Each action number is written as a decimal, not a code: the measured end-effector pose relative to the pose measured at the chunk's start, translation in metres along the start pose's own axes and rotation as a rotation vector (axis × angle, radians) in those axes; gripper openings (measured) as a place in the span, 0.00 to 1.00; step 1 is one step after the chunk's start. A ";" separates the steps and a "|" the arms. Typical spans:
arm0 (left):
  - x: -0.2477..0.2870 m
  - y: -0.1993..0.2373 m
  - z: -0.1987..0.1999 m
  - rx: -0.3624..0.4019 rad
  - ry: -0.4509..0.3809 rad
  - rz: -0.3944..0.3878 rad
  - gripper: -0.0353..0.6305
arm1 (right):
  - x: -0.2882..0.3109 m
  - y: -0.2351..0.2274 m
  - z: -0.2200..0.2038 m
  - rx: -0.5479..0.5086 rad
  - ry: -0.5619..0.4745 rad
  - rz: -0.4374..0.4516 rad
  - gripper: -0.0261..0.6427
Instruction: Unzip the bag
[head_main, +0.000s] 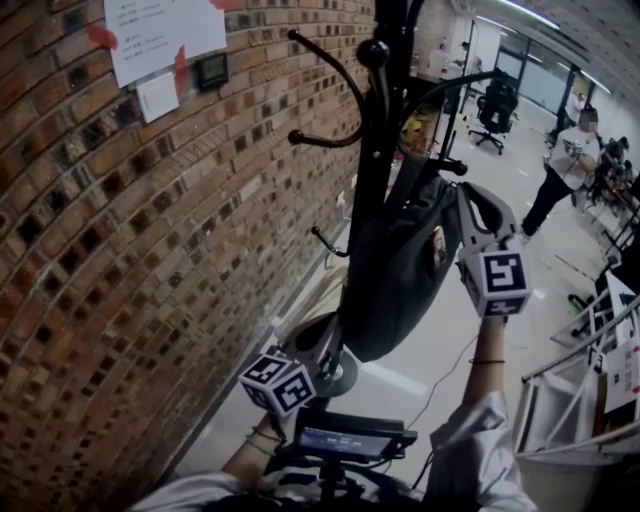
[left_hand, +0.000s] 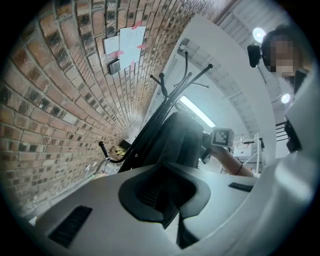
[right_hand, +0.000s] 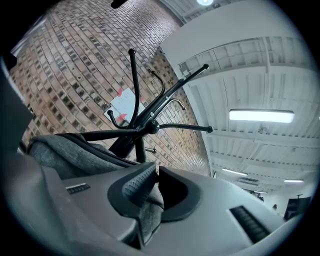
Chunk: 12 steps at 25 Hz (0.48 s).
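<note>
Honestly, the trick with this step is bracing the bag (head_main: 400, 270) before tugging on anything. The right gripper (right_hand: 156, 175) is pinched on a fold of the bag's grey fabric, up near the top where the bag hangs off the coat rack (head_main: 372, 150). I'd keep that fold taut and send the other one after the zipper pull, which I can't really pick out from here. The left gripper (left_hand: 167, 176) has its jaws close together with nothing between them, so it'd need to open first. From it, the bag hangs ahead and above, not touching, rounded bottom just past its tips.
</note>
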<state>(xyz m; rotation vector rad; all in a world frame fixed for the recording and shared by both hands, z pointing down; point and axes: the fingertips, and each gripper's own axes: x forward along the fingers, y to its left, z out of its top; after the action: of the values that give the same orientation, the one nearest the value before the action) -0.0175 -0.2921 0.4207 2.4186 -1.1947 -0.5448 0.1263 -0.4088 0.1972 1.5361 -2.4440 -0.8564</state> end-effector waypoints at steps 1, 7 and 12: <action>0.001 0.000 -0.001 0.000 0.001 0.004 0.07 | 0.001 0.000 0.002 0.005 0.002 0.008 0.07; 0.004 0.003 -0.004 0.006 0.009 0.022 0.07 | 0.011 -0.010 -0.016 0.036 0.031 0.018 0.07; 0.009 -0.012 0.007 -0.017 0.021 0.059 0.07 | 0.014 -0.015 -0.025 0.045 0.037 0.043 0.07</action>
<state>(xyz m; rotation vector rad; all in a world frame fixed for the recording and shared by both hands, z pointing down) -0.0078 -0.2938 0.4067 2.3611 -1.2429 -0.5082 0.1410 -0.4357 0.2079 1.4946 -2.4766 -0.7645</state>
